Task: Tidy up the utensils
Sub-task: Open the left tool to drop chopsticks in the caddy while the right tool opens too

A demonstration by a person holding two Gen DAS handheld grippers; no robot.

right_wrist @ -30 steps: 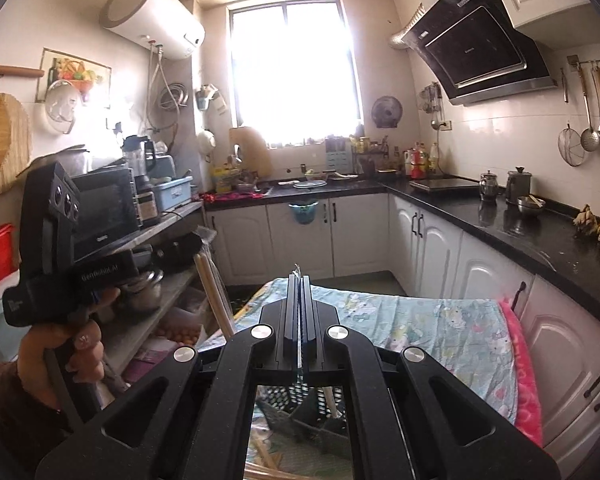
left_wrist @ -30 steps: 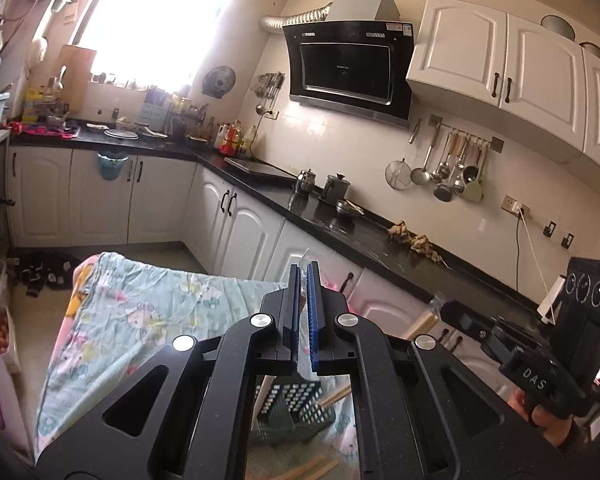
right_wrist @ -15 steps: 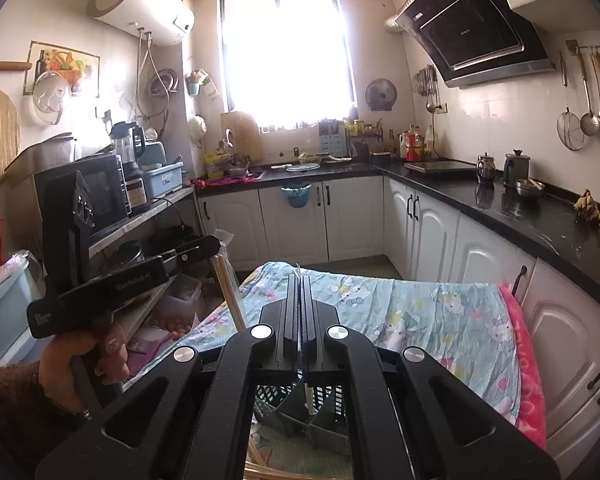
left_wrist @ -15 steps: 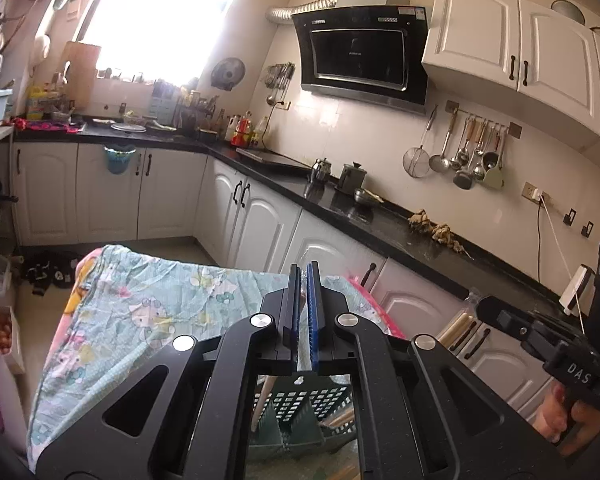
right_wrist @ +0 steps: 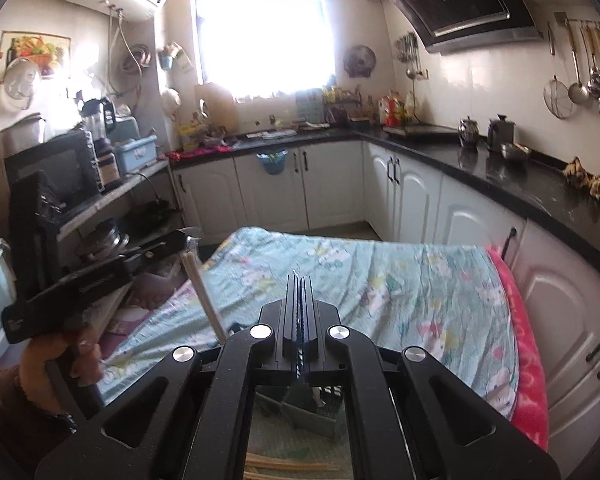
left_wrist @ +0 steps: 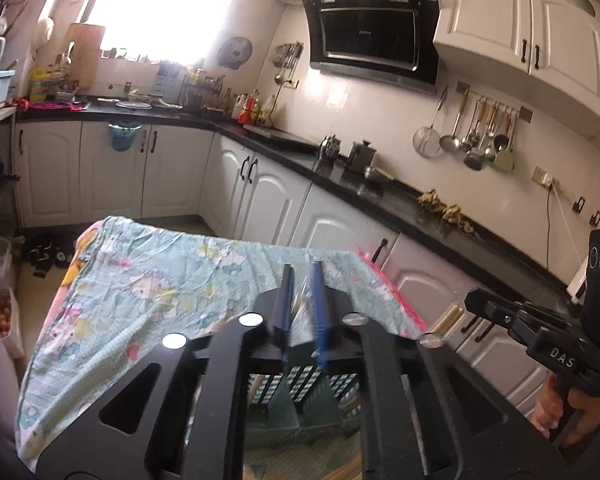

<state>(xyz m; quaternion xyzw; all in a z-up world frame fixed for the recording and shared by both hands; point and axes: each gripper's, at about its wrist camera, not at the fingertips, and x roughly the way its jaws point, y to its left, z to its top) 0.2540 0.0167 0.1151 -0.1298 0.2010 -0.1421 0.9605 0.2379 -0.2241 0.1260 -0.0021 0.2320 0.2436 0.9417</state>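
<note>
Hovering above the basket (left_wrist: 300, 392): left tongs (left_wrist: 303, 312) parted.

Home kitchen: range hood (left_wrist: 370, 46), white cabinets (left_wrist: 260, 196), black countertop (right_wrist: 500, 184), hanging ladles (left_wrist: 476, 136)

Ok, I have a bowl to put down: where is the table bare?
The far stretch of the cloth, from the basket out to the far edge and across to the pink border, lies bare. The near end is crowded: the basket stands there, with loose chopsticks in front of it.
</note>
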